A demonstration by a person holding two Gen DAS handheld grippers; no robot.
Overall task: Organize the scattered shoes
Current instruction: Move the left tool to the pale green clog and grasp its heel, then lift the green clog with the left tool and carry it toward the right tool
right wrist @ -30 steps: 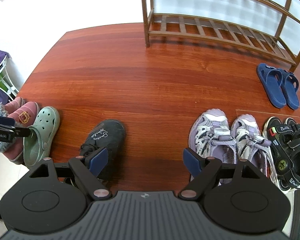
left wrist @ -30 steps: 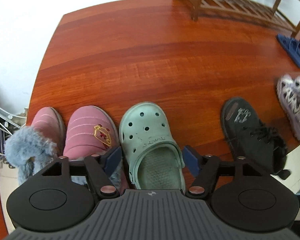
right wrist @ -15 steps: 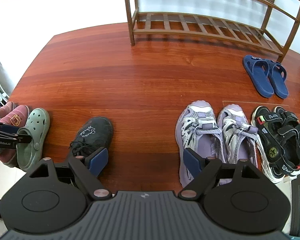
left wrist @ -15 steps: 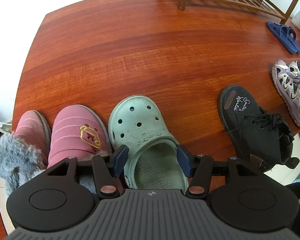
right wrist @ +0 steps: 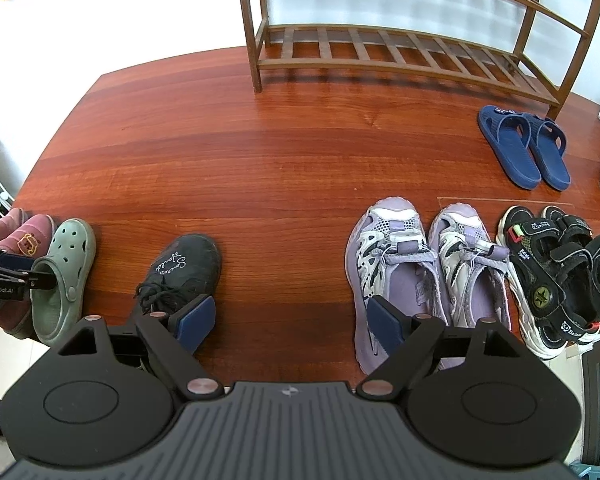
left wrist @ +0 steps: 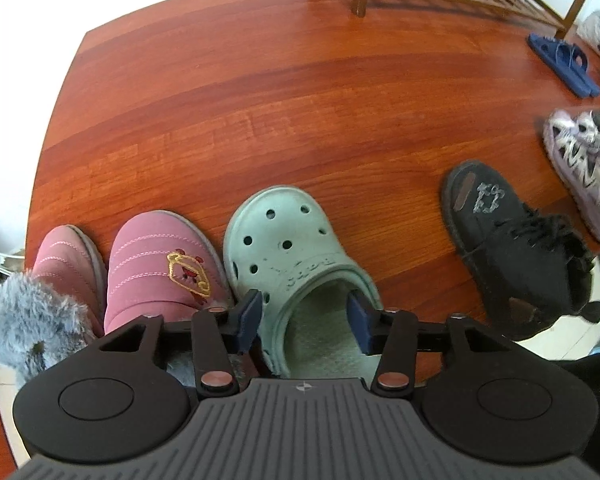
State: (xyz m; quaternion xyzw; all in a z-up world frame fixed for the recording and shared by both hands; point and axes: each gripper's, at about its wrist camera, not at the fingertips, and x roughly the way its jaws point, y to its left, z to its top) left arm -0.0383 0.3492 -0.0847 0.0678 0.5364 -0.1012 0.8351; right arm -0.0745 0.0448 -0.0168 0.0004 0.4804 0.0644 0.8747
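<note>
The left gripper, jaws just closing astride the clog's side wall, may slip off; right gripper gapes, empty.

left gripper tilted steeply downward, jaws partly closed and just now closing further; one blue pad sits outside the green clog wall, the other inside its opening. whether the pads press the wall yet cannot be told. from the right wrist view the same gripper shows at the far left, reaching in level. right gripper also angled down, jaws wide apart, nothing between the pads.
</note>
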